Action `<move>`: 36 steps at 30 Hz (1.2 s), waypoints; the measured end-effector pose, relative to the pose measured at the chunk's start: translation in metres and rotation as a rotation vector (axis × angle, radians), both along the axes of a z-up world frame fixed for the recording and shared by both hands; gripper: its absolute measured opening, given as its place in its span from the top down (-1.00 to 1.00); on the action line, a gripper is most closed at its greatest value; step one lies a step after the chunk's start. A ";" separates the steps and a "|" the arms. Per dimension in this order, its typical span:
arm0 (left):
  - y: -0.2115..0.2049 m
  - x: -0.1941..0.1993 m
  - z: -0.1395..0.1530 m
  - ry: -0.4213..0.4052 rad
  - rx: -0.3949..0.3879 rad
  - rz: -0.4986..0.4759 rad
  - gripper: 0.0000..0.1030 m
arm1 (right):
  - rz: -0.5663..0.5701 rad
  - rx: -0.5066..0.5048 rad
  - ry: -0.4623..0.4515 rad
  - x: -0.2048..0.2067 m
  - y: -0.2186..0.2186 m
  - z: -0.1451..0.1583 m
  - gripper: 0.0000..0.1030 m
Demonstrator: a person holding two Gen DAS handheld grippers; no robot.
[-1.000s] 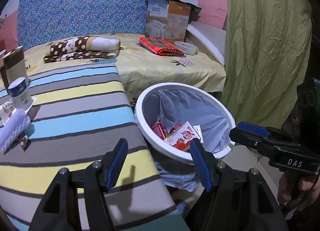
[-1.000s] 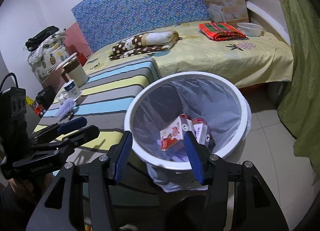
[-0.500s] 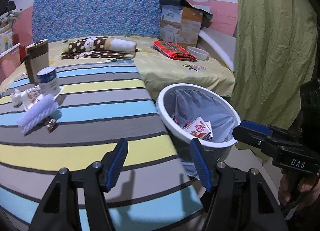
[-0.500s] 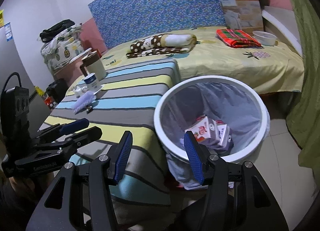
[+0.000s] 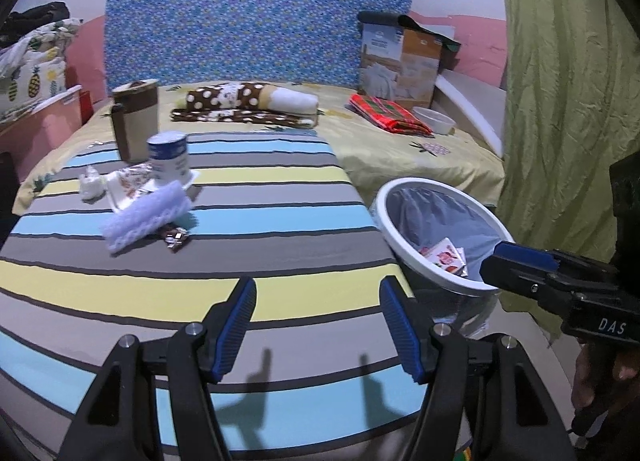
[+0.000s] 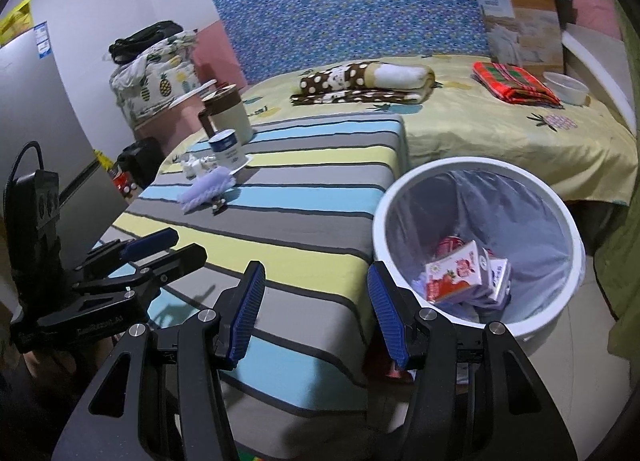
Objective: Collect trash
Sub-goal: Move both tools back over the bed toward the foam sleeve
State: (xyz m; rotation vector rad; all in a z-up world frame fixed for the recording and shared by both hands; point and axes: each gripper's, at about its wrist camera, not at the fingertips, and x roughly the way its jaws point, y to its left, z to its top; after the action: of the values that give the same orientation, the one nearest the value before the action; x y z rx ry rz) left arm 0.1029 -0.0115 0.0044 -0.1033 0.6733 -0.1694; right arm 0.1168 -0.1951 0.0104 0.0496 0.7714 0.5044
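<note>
A white trash bin (image 5: 384, 205) (image 6: 576, 229) with a grey liner stands on the floor beside the striped table (image 5: 248, 229) (image 6: 304, 221). It holds red-and-white cartons (image 6: 456, 273) (image 5: 442, 257) and a red can (image 6: 448, 243). On the table's far left lie a small dark wrapper (image 5: 176, 237) (image 6: 219, 204), a lilac scrubber (image 5: 146, 217) (image 6: 204, 187), a crumpled white scrap (image 5: 90, 183) and a blue-and-white cup (image 5: 168, 157) (image 6: 228, 149). My left gripper (image 5: 316, 325) is open and empty above the table's near part. My right gripper (image 6: 316, 313) is open and empty over the table's corner, beside the bin.
A brown-and-cream jug (image 5: 134, 121) (image 6: 228, 113) stands behind the cup. A bed (image 5: 400, 149) beyond the table carries a folded dotted blanket (image 5: 248, 105), a red plaid cloth (image 5: 388, 115), a white bowl (image 5: 434, 119) and a cardboard box (image 5: 400, 61). A green curtain (image 5: 560, 101) hangs right.
Both grippers have pulled back and swung left from over the bin towards the table. The table's far-left items have come into fuller view. Both stay open.
</note>
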 end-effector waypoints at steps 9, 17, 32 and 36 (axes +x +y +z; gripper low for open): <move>0.022 -0.009 0.005 -0.015 0.021 0.072 -0.28 | 0.057 -0.005 -0.010 -0.001 0.020 0.005 -0.08; 0.045 -0.010 0.004 -0.018 0.023 0.115 -0.28 | 0.097 -0.021 -0.013 0.002 0.036 0.006 -0.08; 0.105 0.019 -0.010 0.002 0.036 0.189 -0.28 | 0.160 -0.068 0.019 0.029 0.073 -0.004 -0.08; 0.126 0.033 -0.013 0.002 0.044 0.222 -0.28 | 0.180 -0.072 0.026 0.038 0.081 -0.006 -0.08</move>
State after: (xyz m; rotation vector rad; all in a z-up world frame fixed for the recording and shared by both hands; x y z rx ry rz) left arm 0.1359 0.1142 -0.0082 -0.1348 0.6620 0.0586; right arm 0.1546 -0.1145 0.0042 -0.0806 0.8229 0.6474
